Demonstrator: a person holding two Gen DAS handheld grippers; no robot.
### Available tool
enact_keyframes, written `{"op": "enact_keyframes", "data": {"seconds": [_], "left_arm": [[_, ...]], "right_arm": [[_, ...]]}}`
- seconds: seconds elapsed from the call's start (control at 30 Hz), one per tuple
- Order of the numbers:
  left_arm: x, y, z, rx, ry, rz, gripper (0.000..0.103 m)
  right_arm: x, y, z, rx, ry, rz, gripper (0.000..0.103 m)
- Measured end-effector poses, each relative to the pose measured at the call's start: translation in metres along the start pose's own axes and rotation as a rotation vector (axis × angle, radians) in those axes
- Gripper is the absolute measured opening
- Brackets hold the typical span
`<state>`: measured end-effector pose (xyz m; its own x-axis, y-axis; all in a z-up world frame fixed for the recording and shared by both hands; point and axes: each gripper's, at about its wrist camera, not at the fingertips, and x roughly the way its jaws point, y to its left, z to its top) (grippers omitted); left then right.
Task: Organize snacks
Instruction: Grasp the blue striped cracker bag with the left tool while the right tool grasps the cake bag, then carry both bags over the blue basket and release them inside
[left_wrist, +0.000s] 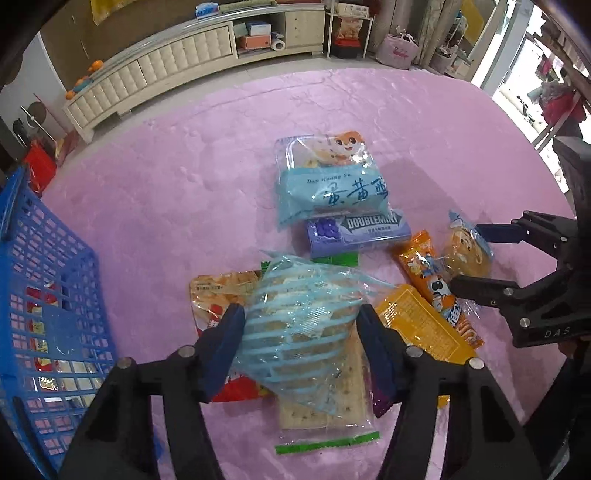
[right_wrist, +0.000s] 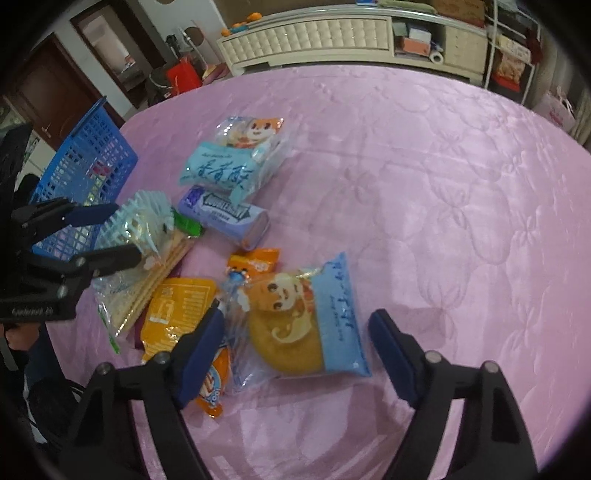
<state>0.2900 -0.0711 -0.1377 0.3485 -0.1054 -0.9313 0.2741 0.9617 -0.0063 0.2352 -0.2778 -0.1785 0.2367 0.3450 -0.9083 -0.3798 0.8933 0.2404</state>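
Left hand-held gripper (left_wrist: 301, 321) clamps the blue-striped cracker packet (left_wrist: 299, 325) mid-counter; right hand-held gripper (right_wrist: 295, 332), open, straddles the cake packet (right_wrist: 306, 325). Next: carry the packet to the blue basket (left_wrist: 40, 288) at the counter's left edge.

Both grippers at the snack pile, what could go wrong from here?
1. The left gripper pinches the blue-striped packet by crinkly wrap; it may slip before reaching the blue basket.
2. The right gripper, open around the cake packet, has one finger over the orange packet and may snag it.
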Motion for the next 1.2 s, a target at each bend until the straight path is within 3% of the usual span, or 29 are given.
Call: {"op": "enact_keyframes", "data": {"seconds": [0.17, 0.4, 0.63, 0.93, 1.2], "left_arm": [[-0.006, -0.009, -0.007, 0.046, -0.026, 0.037, 0.057], [-0.048, -0.022, -0.016, 0.052, -0.133, 0.067, 0.056], [-0.099, -0.028, -0.033, 0.076, -0.252, 0.107, 0.056], [-0.160, 0.000, -0.056, 0.019, -0.365, 0.121, 0.056], [-0.209, 0.028, -0.082, -0.008, -0.449, 0.133, 0.056]], "right_arm": [[-0.001, 0.005, 0.005, -0.051, -0.011, -0.019, 0.061], [-0.027, 0.015, 0.001, -0.042, -0.069, -0.045, 0.060], [-0.086, 0.057, 0.001, -0.102, -0.177, -0.106, 0.060], [-0.144, 0.123, 0.003, -0.175, -0.291, -0.156, 0.060], [-0.170, 0.172, 0.007, -0.229, -0.352, -0.165, 0.060]]}}
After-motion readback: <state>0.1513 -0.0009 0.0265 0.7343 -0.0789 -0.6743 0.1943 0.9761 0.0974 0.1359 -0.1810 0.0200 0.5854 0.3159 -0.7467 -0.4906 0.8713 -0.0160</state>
